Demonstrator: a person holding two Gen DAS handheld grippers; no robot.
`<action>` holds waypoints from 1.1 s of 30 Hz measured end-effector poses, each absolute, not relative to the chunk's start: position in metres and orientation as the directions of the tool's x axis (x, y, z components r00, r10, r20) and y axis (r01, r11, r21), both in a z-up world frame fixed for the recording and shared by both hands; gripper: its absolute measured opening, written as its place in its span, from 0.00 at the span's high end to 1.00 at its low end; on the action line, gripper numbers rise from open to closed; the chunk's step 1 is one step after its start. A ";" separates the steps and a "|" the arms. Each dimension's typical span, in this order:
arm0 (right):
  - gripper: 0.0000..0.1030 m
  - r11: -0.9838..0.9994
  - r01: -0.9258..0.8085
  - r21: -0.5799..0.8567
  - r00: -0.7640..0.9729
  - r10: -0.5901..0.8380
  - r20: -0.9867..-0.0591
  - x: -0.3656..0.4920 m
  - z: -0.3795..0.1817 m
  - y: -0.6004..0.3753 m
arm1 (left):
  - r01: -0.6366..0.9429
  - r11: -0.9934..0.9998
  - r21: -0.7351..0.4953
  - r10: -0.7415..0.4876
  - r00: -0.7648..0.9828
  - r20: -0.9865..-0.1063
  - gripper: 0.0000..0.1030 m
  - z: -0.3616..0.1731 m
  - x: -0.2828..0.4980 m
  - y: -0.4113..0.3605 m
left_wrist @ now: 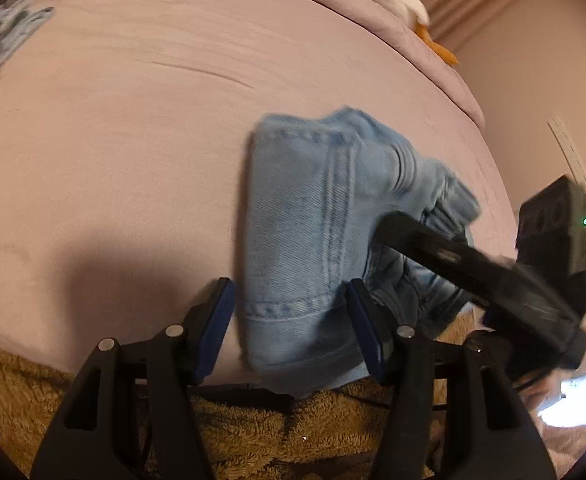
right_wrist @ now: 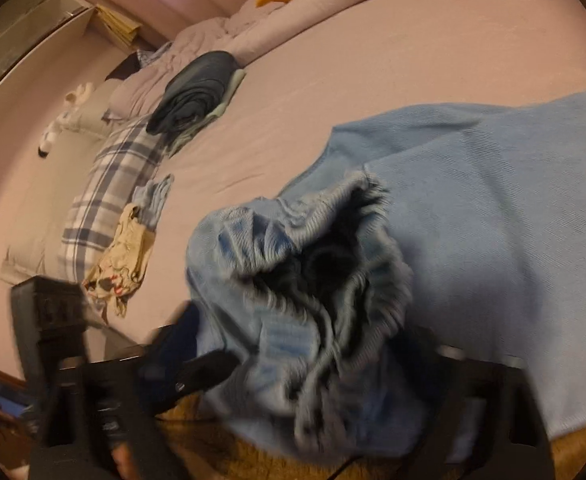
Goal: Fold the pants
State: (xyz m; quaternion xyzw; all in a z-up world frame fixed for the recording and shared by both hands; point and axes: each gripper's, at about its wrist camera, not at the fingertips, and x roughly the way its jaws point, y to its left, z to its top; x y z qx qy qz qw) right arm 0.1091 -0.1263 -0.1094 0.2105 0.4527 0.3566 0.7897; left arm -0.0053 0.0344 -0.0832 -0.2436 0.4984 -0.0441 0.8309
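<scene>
- Across the lower middle of the left wrist view, the light-blue pants (left_wrist: 293, 240) lie bunched at the near edge of the pink bed (left_wrist: 113, 140), with the left gripper (left_wrist: 289, 328) straddling their hem; its blue pads stand just beside the cloth, and I cannot tell whether they press it.
- Only this view shows the right gripper (left_wrist: 385, 232) from outside, reaching in from the right onto the denim.
- From the right wrist, the pants (right_wrist: 473, 220) fill the lower right; whether its jaws clamp them I cannot tell.
- Only there: folded dark clothes (right_wrist: 197, 88) and a plaid cloth (right_wrist: 109, 184), left.
- Open sheet spans the upper centre.
</scene>
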 end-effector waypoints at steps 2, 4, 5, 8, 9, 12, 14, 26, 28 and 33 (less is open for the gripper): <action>0.44 0.676 -0.362 0.642 0.371 0.736 -0.566 0.111 -0.112 -0.124 | -0.169 0.867 -0.469 -0.333 0.504 -0.797 0.43 -0.080 -0.006 0.034; 0.54 0.696 -0.364 0.619 0.386 0.718 -0.579 0.109 -0.106 -0.126 | -0.165 0.876 -0.454 -0.318 0.510 -0.799 0.44 -0.071 -0.011 0.031; 0.57 0.687 -0.369 0.626 0.390 0.725 -0.567 0.108 -0.101 -0.131 | -0.161 0.881 -0.446 -0.308 0.520 -0.797 0.44 -0.065 -0.013 0.030; 0.59 0.691 -0.389 0.610 0.474 0.717 -0.511 0.103 -0.074 -0.159 | -0.116 0.876 -0.468 -0.324 0.578 -0.749 0.43 -0.038 -0.016 0.029; 0.59 0.697 -0.390 0.602 0.519 0.706 -0.482 0.102 -0.061 -0.175 | -0.091 0.869 -0.487 -0.343 0.599 -0.723 0.41 -0.030 -0.016 0.028; 0.59 0.737 -0.320 0.595 0.626 0.636 -0.451 0.100 -0.032 -0.222 | -0.049 0.871 -0.488 -0.355 0.623 -0.697 0.40 -0.019 -0.006 0.020; 0.59 0.781 -0.272 0.562 0.687 0.567 -0.455 0.102 -0.026 -0.255 | -0.046 0.888 -0.457 -0.334 0.619 -0.711 0.41 -0.020 0.007 0.011; 0.25 0.774 0.021 0.633 0.557 0.517 -0.650 0.126 -0.135 -0.330 | -0.029 0.896 -0.443 -0.376 0.481 -0.792 0.52 -0.064 0.100 -0.027; 0.25 0.804 0.046 0.593 0.584 0.460 -0.669 0.120 -0.125 -0.336 | -0.031 0.890 -0.454 -0.387 0.474 -0.791 0.52 -0.067 0.108 -0.027; 0.25 0.768 -0.008 0.640 0.588 0.522 -0.618 0.114 -0.114 -0.337 | -0.025 0.897 -0.441 -0.392 0.413 -0.822 0.57 -0.088 0.117 -0.041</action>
